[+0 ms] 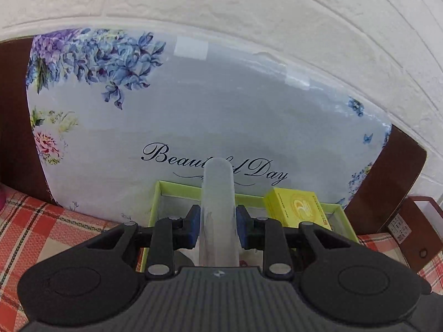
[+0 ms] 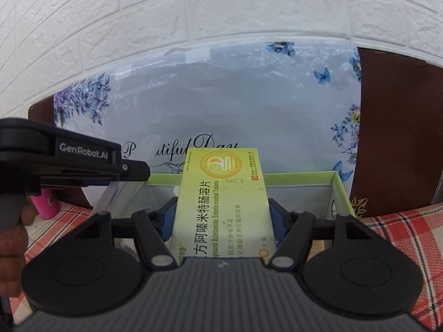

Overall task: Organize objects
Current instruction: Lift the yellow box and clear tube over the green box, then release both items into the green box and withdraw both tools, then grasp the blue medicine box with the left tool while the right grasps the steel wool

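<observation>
My left gripper (image 1: 218,225) is shut on a frosted translucent tube (image 1: 218,193) that points forward over a green-rimmed open box (image 1: 177,187). My right gripper (image 2: 223,215) is shut on a yellow-green medicine box (image 2: 221,193) with Chinese print, held above the same green-rimmed box (image 2: 339,185). In the left wrist view the medicine box (image 1: 296,207) shows at the right over the green box. The left gripper's black body (image 2: 83,163) shows at the left of the right wrist view.
A large floral board reading "Beautiful Day" (image 1: 193,116) leans against a white brick wall (image 1: 249,5) just behind the green box. A red plaid cloth (image 1: 41,221) covers the surface. A brown box (image 1: 409,221) stands at the right, a pink object (image 2: 45,204) at the left.
</observation>
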Available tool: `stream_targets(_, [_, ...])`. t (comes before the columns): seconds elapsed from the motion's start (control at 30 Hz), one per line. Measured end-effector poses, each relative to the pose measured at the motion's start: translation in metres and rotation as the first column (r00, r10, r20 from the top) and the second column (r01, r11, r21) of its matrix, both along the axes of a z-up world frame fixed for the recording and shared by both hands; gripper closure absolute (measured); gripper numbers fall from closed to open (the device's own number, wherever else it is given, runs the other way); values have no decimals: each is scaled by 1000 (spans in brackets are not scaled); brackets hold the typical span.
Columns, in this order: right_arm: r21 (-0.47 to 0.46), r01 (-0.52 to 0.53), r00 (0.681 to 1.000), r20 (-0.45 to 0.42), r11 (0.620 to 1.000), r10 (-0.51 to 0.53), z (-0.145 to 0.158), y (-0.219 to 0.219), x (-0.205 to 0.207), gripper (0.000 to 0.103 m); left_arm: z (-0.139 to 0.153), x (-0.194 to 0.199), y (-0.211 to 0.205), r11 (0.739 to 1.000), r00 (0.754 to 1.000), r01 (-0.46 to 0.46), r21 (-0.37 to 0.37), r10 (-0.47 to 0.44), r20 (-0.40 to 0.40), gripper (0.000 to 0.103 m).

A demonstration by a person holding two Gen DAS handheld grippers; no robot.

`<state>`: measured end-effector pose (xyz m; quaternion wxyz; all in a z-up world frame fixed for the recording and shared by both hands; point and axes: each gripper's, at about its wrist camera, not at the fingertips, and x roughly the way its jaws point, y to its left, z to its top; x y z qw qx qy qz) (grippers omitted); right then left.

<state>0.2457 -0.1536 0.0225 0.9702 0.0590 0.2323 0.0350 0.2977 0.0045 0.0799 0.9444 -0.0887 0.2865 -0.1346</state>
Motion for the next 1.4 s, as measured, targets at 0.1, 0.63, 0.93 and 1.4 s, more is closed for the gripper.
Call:
stream_targets(0.1, [29,-69,995,-75,997,71,-9,3,21,35,-12,5,2,999,1000,-31,16,31,2,38])
stream_targets(0.63, [73,17,1000,-16,997,-16,16,-31,-27,0,29,-62,-8,995,998,-45,87,42,40,27])
stream_targets(0.93, [150,45,998,30,988,-50,33,-53,-101,0,49,-138,-21,996,996,-24,92,16,83,27])
stream_targets(1.4, [152,85,996,-31,985,-81,-13,-89,-206,0,-30,-225,-9,999,997,-49,-1,49,-67,27])
